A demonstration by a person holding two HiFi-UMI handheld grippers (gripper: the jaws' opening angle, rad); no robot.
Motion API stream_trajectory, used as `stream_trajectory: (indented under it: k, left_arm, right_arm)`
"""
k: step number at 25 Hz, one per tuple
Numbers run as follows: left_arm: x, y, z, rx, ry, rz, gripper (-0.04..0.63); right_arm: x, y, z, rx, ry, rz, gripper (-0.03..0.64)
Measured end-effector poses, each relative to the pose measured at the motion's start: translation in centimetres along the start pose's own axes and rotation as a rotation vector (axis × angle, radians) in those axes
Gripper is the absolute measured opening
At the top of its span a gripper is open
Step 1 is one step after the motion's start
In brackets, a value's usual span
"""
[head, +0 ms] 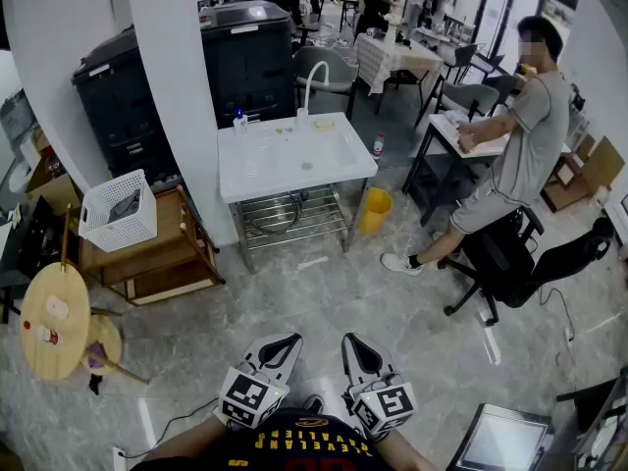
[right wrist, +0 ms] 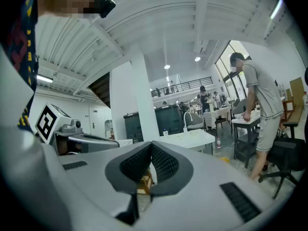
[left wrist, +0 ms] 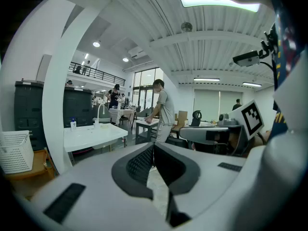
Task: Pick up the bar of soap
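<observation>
A small pale yellowish block (head: 324, 123), too small to tell as the soap for sure, lies at the back of the white sink table (head: 294, 165), right of the white faucet (head: 309, 81). Both grippers hang low near my body, well short of the table. My left gripper (head: 282, 346) is shut with nothing between its jaws, and my right gripper (head: 356, 346) is shut and empty too. In the left gripper view the dark pads (left wrist: 139, 162) meet, with the table (left wrist: 91, 134) far off to the left. In the right gripper view the pads (right wrist: 166, 163) also meet, and the table (right wrist: 192, 138) stands ahead.
A person (head: 520, 145) leans over a desk at the right, beside a black office chair (head: 505, 258). A yellow bin (head: 374, 210) stands by the table's right leg. A wooden shelf with a white basket (head: 118, 209) and a round wooden stool (head: 54, 317) are at the left. A white pillar (head: 172, 86) stands behind.
</observation>
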State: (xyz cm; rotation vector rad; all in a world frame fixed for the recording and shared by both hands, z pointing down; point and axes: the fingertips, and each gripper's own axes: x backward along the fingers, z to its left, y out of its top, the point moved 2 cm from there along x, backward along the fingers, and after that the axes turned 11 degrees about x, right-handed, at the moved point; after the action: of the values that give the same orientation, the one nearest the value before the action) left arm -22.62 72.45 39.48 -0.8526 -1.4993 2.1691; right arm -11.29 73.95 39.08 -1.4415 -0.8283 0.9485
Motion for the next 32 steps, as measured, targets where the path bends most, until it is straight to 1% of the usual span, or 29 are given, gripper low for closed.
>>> stream_trajectory:
  k: [5,12,16,22,26,28,30,32]
  left_arm:
    - [-0.8,0.1,0.4,0.013,0.016,0.005,0.012]
    - [-2.3,0.5,0.1,0.010,0.032,0.006,0.012]
    - [-3.1,0.3,1.1,0.028,0.044,0.017,0.012]
    - [-5.2,1.6,4.4,0.035,0.057,0.001,0.012]
    - [-7.0,2.6,8.1,0.025,0.044,-0.005,0.013]
    - [-8.3,2.9,10.4,0.030,0.024,0.000,0.014]
    - [-9.9,3.7,12.3,0.043,-0.015,0.008,0.014]
    - [-11.4,5.0,14.4,0.040,-0.057,0.007,0.014]
  right_arm:
    - [-0.5,-0.1,-0.8,-0.005,0.006,-0.002,0.017]
    - [-0.8,-0.1,-2.4,0.003,0.011,-0.011,0.017]
    - [-1.7,-0.4,-3.3,0.004,-0.004,-0.015,0.018]
    - [-5.0,-0.5,-4.4,0.031,-0.008,0.002,0.018]
    - [-9.1,0.3,-5.1,0.092,-0.025,0.005,0.017]
    - [-11.7,0.8,-5.5,0.100,-0.042,0.001,0.017]
    - [-14.2,1.2,-6.5,0.096,-0.079,0.008,0.017]
    - [-16.7,1.6,-7.5,0.095,-0.119,0.012,0.017]
